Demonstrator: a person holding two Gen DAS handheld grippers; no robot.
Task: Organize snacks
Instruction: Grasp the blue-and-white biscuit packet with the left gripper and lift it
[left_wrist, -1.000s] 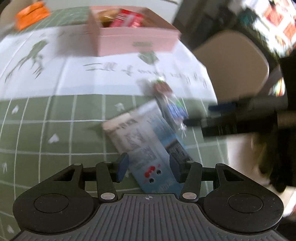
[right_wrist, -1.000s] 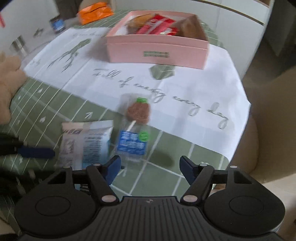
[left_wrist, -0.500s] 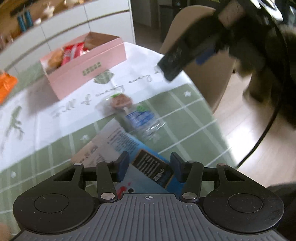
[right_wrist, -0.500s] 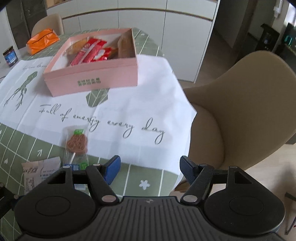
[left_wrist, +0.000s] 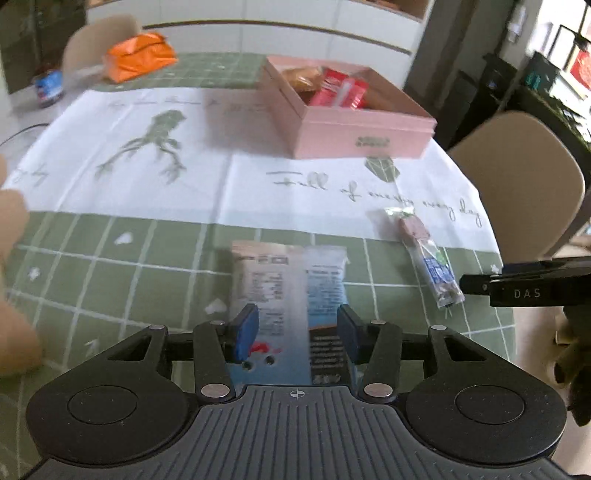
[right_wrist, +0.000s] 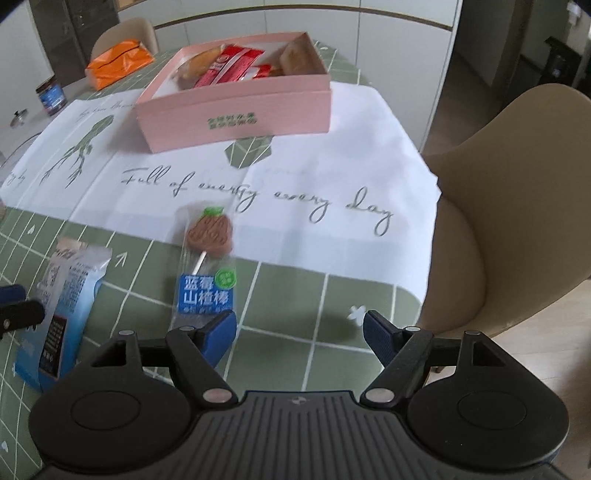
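green tablecloth | left tongs closing astride packet, now centred | right tongs opening, empty

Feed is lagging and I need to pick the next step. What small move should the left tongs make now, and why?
Probably ease the left tongs down and finish closing on the blue and white snack packet. Their jaws are closing, straddling its near end, and it still lies flat on the green tablecloth, outside the pink box.
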